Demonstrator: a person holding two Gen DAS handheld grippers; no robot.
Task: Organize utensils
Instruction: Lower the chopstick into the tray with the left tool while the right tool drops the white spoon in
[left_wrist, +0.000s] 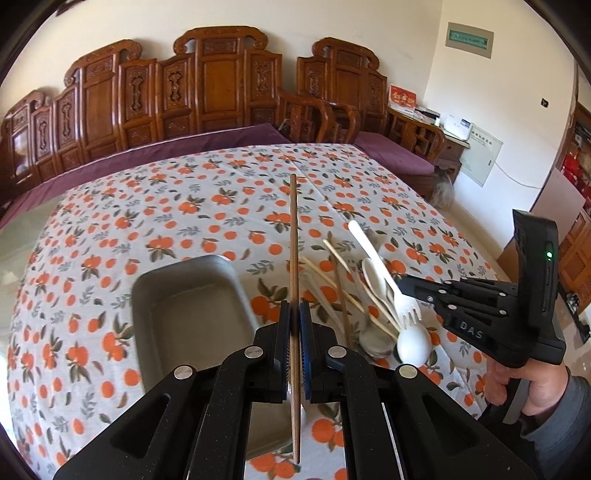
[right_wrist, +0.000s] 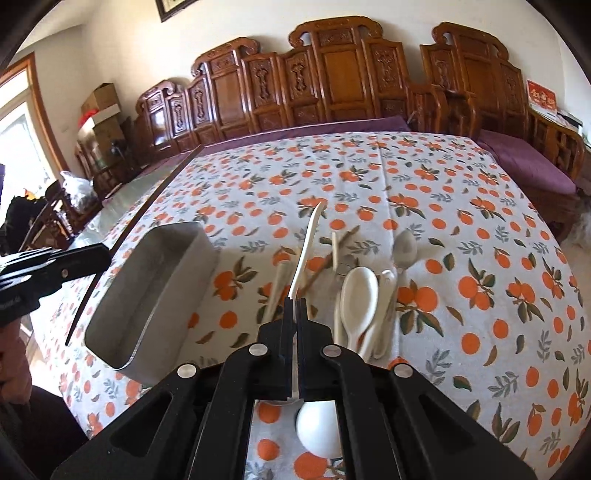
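Clamped in your left hand-held gripper (left_wrist: 294, 325), the brown chopstick (left_wrist: 293, 243) hangs beside the metal tray (left_wrist: 184, 306); your right hand-held gripper (right_wrist: 295, 314) pinches the white plastic fork (right_wrist: 308, 247). Lower each lengthwise into the tray, clear of the pile on the table (right_wrist: 461, 206).

Ahead of me a carved wooden sofa (left_wrist: 221, 85) runs along the cream wall (left_wrist: 332, 22), its seat covered by a purple cushion (left_wrist: 155, 155). A matching armchair (left_wrist: 354, 96) stands to its right with its own purple cushion (left_wrist: 391, 151). The bench wears a white cloth with orange fruit print (left_wrist: 207, 206), creased down the middle. On the side table (left_wrist: 439, 129) past the armchair I see a red card (left_wrist: 402, 96) and some white boxes (left_wrist: 458, 125). From the right camera, cardboard boxes (right_wrist: 101, 107) are stacked in the far left corner, and a picture frame (right_wrist: 173, 7) hangs high on the wall.
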